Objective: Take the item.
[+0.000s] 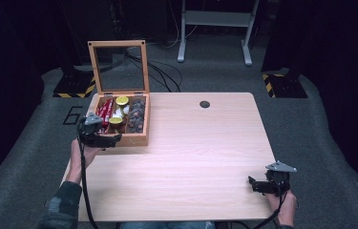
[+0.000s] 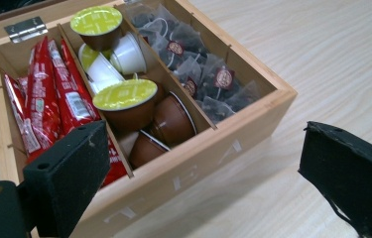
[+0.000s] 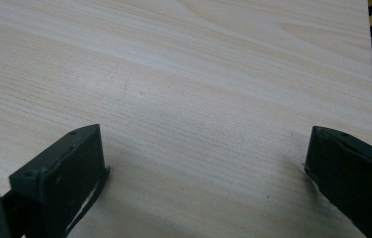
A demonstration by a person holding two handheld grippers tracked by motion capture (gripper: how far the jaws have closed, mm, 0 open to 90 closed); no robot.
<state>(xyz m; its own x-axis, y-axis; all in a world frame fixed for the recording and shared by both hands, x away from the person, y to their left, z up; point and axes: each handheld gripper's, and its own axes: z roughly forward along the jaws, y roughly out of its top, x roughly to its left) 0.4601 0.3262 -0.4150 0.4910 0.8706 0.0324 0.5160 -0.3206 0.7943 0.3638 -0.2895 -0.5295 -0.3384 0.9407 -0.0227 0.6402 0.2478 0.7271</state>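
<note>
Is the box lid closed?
No, the lid stands upright on its hinges, leaving the box open beside the left gripper.

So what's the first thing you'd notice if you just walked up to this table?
The open wooden box at the table's far left corner, its glass lid standing up. It holds red packets, green-topped pods and tea bags in three compartments. The left gripper hovers open at its front; the right gripper waits near the right edge.

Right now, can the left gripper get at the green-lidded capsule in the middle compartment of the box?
Probably yes. The box lid stands open, the left gripper is open just at the front wall, and the green-lidded capsule lies on top, uncovered.
</note>
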